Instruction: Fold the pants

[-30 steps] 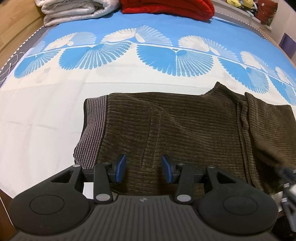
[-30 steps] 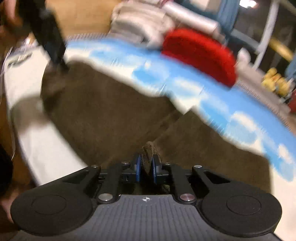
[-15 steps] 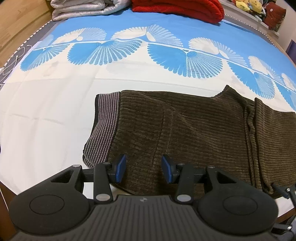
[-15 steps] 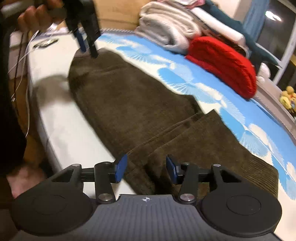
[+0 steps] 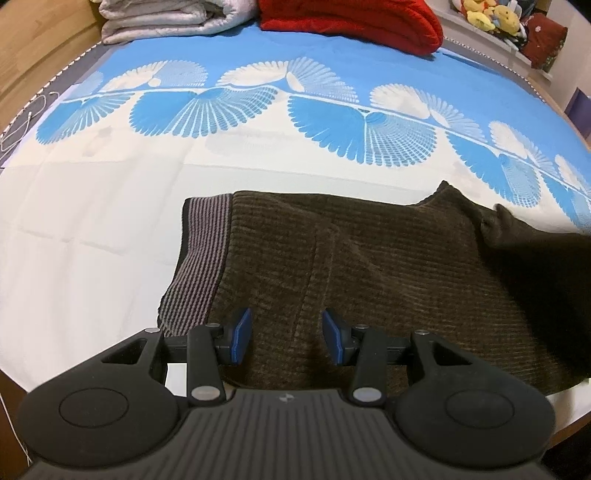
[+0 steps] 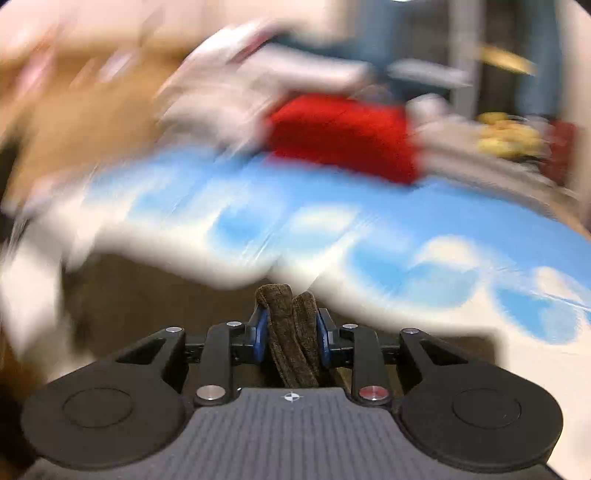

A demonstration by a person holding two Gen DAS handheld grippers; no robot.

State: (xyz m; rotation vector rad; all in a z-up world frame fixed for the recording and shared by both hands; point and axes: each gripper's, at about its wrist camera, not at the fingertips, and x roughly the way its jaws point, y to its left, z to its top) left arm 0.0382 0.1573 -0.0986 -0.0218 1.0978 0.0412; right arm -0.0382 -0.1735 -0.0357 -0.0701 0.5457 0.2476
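Dark brown corduroy pants lie flat on the bed, grey striped waistband at the left, legs folded over at the right. My left gripper is open and empty, hovering over the near edge just right of the waistband. My right gripper is shut on a bunched fold of the pants. The right wrist view is motion-blurred, with more brown fabric below and left.
The bed has a blue and white fan-pattern sheet. A folded white quilt and a red blanket lie at the far end. Plush toys sit at the far right. A wooden frame runs along the left.
My right gripper was open over the folded legs half a second ago; now it is shut on a fold of them and moving fast. The left gripper has pulled back slightly.
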